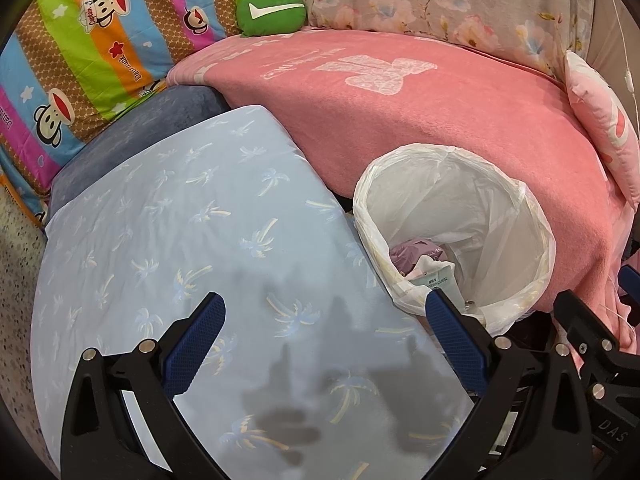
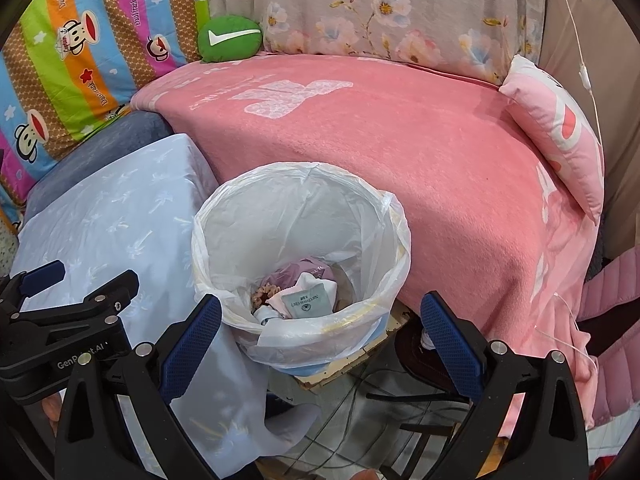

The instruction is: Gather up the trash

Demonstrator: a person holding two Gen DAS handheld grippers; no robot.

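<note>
Right claw (image 2: 320, 320) agape over bin (image 2: 300, 184); perhaps wrappers (image 2: 307, 300) inside.

pink blanket (image 2: 400, 152) over bed, green cushion (image 2: 229, 37) at back (white tick mark), striped monkey-print quilt (image 1: 80, 60) left.

1. The trash bin's (image 2: 304, 216) base is sitting out of sight behind its own white liner and the right gripper's (image 2: 320, 316) fingers.
2. The trash in the bin (image 2: 296, 292) is overlapping, so the single pieces are proving hard to tell apart; the print on the grey-green sachet (image 2: 308, 302) is reading too small.
3. In the left wrist view, the right gripper (image 1: 600, 344) is running off the picture's right edge.
4. The blue pillow (image 1: 172, 108) is lying largely hidden under the pale blue cloth (image 1: 180, 240).
</note>
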